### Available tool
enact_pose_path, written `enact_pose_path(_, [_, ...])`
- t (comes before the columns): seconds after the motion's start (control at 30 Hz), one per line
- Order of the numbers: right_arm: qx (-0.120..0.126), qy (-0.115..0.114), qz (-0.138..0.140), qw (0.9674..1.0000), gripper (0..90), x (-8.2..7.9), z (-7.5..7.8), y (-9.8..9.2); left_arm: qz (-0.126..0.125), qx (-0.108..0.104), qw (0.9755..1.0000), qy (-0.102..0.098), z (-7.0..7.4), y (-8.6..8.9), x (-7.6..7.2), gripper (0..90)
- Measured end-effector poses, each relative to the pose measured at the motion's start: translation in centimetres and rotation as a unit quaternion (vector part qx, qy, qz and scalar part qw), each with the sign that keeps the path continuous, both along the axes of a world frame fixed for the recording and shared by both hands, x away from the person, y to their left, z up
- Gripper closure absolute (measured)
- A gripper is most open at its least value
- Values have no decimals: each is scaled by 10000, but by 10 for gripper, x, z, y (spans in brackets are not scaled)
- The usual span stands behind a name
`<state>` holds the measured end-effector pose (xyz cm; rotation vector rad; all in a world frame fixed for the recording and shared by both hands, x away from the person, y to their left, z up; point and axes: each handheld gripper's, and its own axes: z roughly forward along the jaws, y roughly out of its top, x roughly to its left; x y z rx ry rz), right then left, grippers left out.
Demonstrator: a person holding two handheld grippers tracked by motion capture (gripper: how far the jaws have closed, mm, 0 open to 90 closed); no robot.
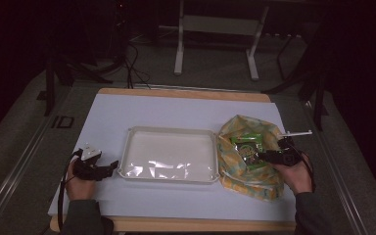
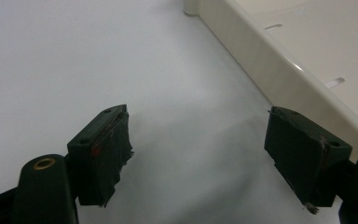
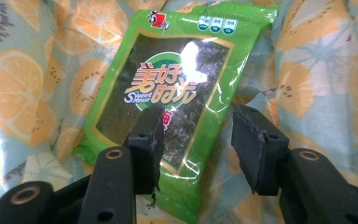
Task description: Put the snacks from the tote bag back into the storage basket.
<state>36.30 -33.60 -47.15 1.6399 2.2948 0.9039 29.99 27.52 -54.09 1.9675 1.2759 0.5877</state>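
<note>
A green snack packet with orange lettering lies on a crumpled bag printed with orange slices at the right of the table. My right gripper hovers over the packet with its jaws apart. The packet's near edge lies between and beneath them, and neither pad presses on it. The printed bag spreads around the packet. A cream plastic tray sits mid-table with nothing in it. My left gripper rests open just left of the tray, nothing between its jaws.
A white sheet covers the wooden tabletop, whose edge shows at the back and front. Beyond the table stand the white legs of a frame and dark cables on the grey floor.
</note>
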Motion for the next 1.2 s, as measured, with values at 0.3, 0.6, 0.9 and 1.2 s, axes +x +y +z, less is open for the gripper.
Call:
enact_pose_path(0.3, [-23, 259, -18, 9997, 458, 7, -8, 3, -6, 0, 10000, 5, 0, 0, 0, 228])
enact_pose_path(0.6, [164, 537, -6, 9984, 404, 12, -16, 3, -15, -4, 10000, 8, 0, 0, 0, 227])
enact_pose_path(0.9, [241, 682, -6, 9974, 389, 15, -26, 4, -22, -6, 10000, 10, 0, 0, 0, 227])
enact_pose_path(1.2, [641, 789, 61, 9948, 413, 18, -33, 4, -22, -4, 10000, 11, 0, 0, 0, 228])
